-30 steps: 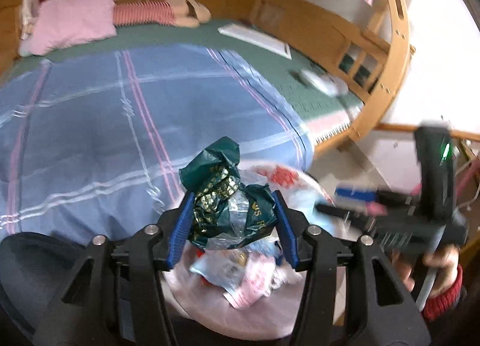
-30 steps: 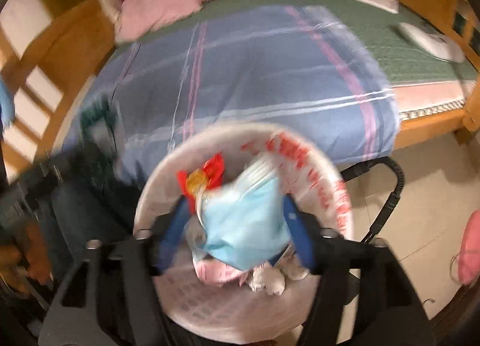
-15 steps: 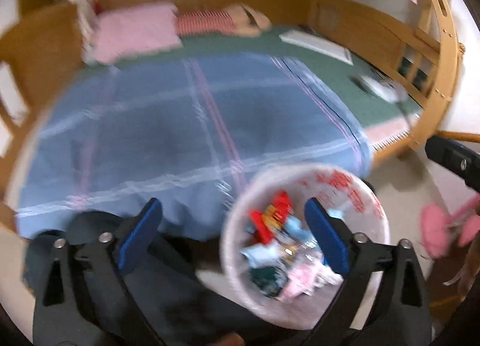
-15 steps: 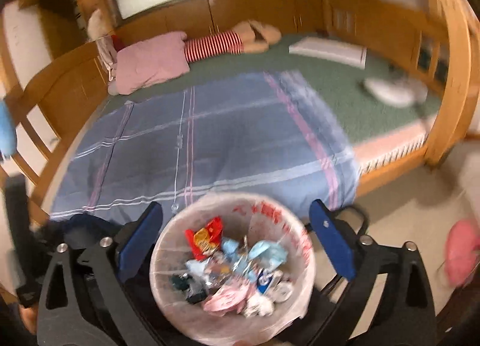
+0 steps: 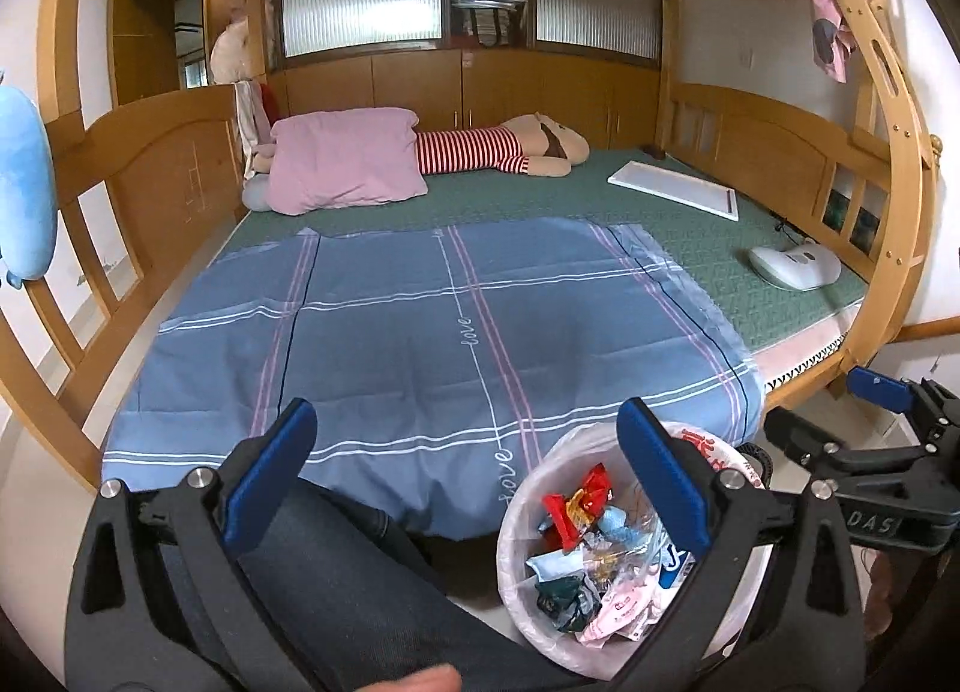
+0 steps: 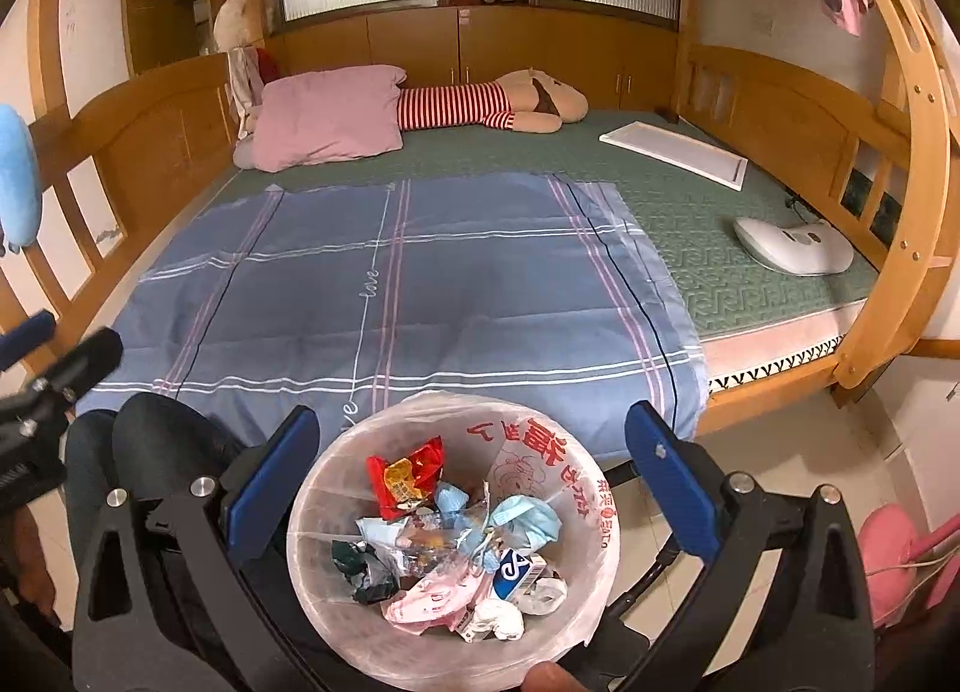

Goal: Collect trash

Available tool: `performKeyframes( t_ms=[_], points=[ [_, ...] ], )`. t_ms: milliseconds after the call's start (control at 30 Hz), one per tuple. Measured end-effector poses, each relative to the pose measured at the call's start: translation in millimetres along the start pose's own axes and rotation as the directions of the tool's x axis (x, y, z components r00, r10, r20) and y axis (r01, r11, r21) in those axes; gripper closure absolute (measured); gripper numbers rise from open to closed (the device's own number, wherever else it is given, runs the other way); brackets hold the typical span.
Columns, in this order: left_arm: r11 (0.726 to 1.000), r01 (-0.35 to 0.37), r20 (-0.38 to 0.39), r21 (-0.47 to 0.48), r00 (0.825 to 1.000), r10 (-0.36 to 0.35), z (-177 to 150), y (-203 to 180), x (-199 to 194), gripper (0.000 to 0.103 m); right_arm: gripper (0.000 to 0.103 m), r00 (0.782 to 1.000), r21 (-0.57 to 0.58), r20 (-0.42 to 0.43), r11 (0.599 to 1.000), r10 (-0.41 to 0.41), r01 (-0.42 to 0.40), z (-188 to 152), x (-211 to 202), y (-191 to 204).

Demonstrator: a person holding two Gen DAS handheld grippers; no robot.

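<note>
Trash (image 6: 447,548) sits heaped in the lined bin (image 6: 336,602) on the floor at the bed's (image 6: 750,266) foot. Left gripper (image 5: 465,476) and right gripper (image 6: 471,479) have both just sprung wide apart, nothing between their pads.

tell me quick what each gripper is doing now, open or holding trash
left gripper: open, jaws just widened, nothing between them
right gripper: open, jaws just widened, nothing held
</note>
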State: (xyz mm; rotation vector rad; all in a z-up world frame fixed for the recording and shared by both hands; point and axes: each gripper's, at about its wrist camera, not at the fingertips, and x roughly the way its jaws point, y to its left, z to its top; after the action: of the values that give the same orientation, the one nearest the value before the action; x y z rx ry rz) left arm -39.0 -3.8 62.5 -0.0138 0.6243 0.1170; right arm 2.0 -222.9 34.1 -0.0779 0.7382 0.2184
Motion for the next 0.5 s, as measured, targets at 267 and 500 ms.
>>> performKeyframes(
  t_ms=[267,500],
  points=[
    [1.0,0.011,-0.009,0.012,1.0,-0.011,-1.1,-5.1,-3.7,0.003,0.003,1.0,-0.003,-0.013,1.0,0.005,-0.005,-0.5,3.6,2.2],
    [1.0,0.016,-0.016,0.017,1.0,-0.016,-0.7,-7.6,-3.3,0.003,0.003,1.0,0.0,-0.017,1.0,0.008,-0.008,-0.6,4.9,2.1]
  ],
)
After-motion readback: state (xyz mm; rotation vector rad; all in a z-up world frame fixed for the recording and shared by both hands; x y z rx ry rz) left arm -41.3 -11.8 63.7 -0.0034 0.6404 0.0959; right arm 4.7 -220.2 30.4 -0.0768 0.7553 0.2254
